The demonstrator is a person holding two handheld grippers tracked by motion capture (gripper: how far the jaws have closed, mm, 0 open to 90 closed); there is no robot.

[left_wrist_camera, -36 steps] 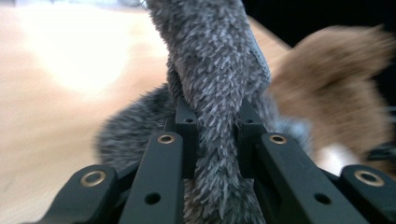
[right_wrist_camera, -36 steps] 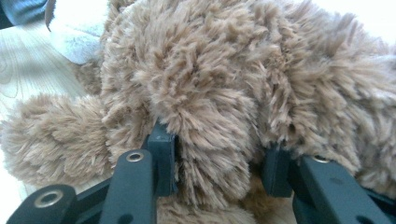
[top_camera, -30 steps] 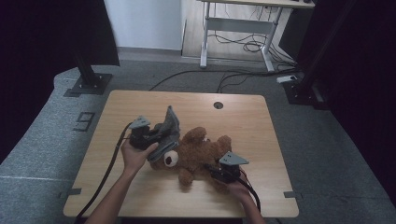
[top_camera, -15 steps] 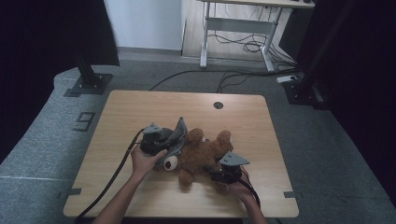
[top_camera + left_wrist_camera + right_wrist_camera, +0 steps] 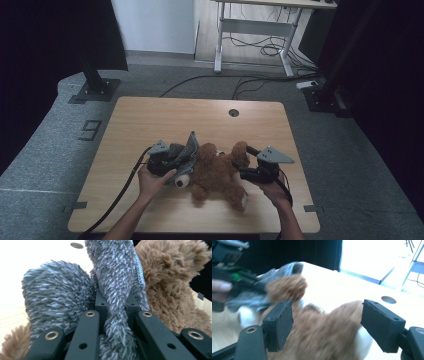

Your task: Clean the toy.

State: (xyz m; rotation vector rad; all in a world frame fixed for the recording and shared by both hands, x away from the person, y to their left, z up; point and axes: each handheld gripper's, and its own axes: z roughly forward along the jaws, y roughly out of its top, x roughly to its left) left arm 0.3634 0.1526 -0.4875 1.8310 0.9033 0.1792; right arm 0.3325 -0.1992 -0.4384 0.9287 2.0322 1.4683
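Left gripper clamped grey fuzzy garment at teddy bear's 9 o'clock; right gripper jaws just opened, probably clear of bear.

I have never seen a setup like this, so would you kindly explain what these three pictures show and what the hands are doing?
No robot here: a person holds hand-held tongs in each hand. The high view looks down on a wooden table; the other two views come from small cameras riding on the tongs. A brown teddy bear lies on the table, with a grey fuzzy garment at its head. The left tongs are shut on that grey fabric, seen close between the jaws in the left gripper view. The right tongs have just been opening; their jaws stand wide, with the bear beyond them, not gripped.
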